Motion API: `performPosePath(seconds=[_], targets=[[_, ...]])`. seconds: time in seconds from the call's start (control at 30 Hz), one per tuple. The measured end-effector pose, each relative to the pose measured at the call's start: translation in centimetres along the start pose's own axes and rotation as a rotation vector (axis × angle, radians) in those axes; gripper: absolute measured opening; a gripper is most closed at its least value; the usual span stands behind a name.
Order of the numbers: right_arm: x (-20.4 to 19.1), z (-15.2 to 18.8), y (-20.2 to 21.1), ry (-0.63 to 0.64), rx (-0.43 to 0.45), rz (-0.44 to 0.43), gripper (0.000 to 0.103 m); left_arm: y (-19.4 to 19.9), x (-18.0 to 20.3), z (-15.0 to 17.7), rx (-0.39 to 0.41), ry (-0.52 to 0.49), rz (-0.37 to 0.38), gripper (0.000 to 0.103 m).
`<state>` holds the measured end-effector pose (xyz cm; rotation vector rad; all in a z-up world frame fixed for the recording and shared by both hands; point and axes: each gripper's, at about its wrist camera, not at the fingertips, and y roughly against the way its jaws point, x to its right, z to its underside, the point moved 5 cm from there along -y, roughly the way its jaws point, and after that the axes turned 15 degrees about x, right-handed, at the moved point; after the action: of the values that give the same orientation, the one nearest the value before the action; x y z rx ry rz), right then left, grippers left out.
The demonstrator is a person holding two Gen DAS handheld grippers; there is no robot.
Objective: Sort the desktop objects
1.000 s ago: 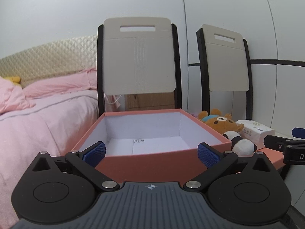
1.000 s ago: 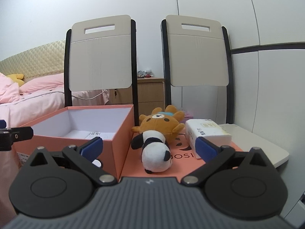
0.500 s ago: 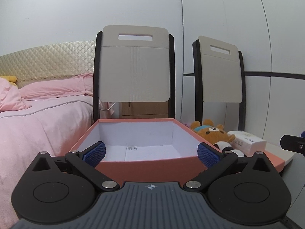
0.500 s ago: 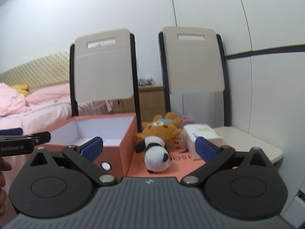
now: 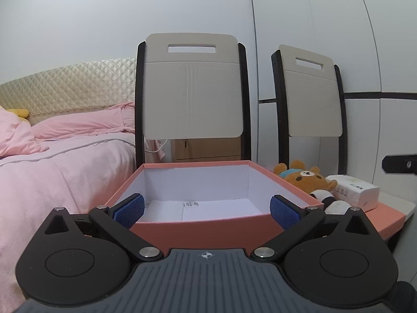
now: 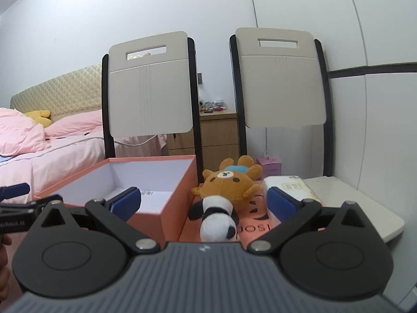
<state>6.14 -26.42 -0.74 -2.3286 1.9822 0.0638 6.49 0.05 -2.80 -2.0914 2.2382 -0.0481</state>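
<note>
Left gripper [image 5: 207, 210] spread wide, nothing between its blue pads [image 5: 129, 209], hovering at the near wall of the open salmon-pink box [image 5: 208, 230]. Inside, white lining and a small printed label [image 5: 191, 204] on the floor — text too small to read. Seen from the right wrist too, same box [image 6: 172, 210] left of the toys.

Right gripper [image 6: 203, 203] likewise spread and holding nothing, facing the panda plush [image 6: 216, 221], which lies on a flat pink lid [image 6: 254, 228] just right of the box. Partly visible on the lid, dark letters reading "JOSI" [image 6: 254, 228], cut off at the left by the panda. Directly behind and touching the panda, a brown bear plush [image 6: 230, 182] lying face up with a blue patch on its belly. Just right of both, a white tissue pack [image 6: 289, 189] with small printing — illegible. On the left gripper's side arm, partial white lettering "enRobot.AI" [image 6: 11, 223].

Behind, two pale chair backs [image 6: 149, 88], a bed with pink bedding [image 5: 52, 161], a wooden nightstand [image 6: 216, 135].
</note>
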Motion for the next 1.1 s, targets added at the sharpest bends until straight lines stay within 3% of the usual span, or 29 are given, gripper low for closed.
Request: performPosePath(seconds=[0.2, 0.33, 0.47, 0.67, 0.83, 0.9, 1.1], targets=[[2.3, -0.3, -1.6, -0.044, 0.024, -0.020, 0.103, -1.0, 1.0, -0.6, 0.005, -0.027, -0.062, 0.103], [4.4, -0.1, -1.8, -0.079, 0.034, -0.002, 0.103, -1.2, 3.7, -1.5, 0.019, -0.007, -0.103, 0.103], [6.9, 0.3, -1.3, -0.097, 0.030, 0.025, 0.103, -1.4, 7.9, -1.2, 0.049, -0.060, -0.088, 0.103], [11.5, 1.2, 0.4, -0.083, 0.030, 0.099, 0.103, -2.1, 15.8, 0.4, 0.084, -0.116, 0.007, 0.103], [15.3, 1.6, 1.7, -0.071, 0.012, 0.162, 0.103, -4.3, 21.0, 3.1, 0.028, -0.083, 0.075, 0.103], [16.3, 1.6, 2.2, -0.061, 0.006, 0.176, 0.103, -5.6, 22.8, 4.5, -0.016, -0.111, 0.071, 0.098], [17.8, 2.4, 3.1, -0.067, -0.014, 0.198, 0.103, -8.8, 25.0, 7.1, -0.109, -0.128, 0.066, 0.096]])
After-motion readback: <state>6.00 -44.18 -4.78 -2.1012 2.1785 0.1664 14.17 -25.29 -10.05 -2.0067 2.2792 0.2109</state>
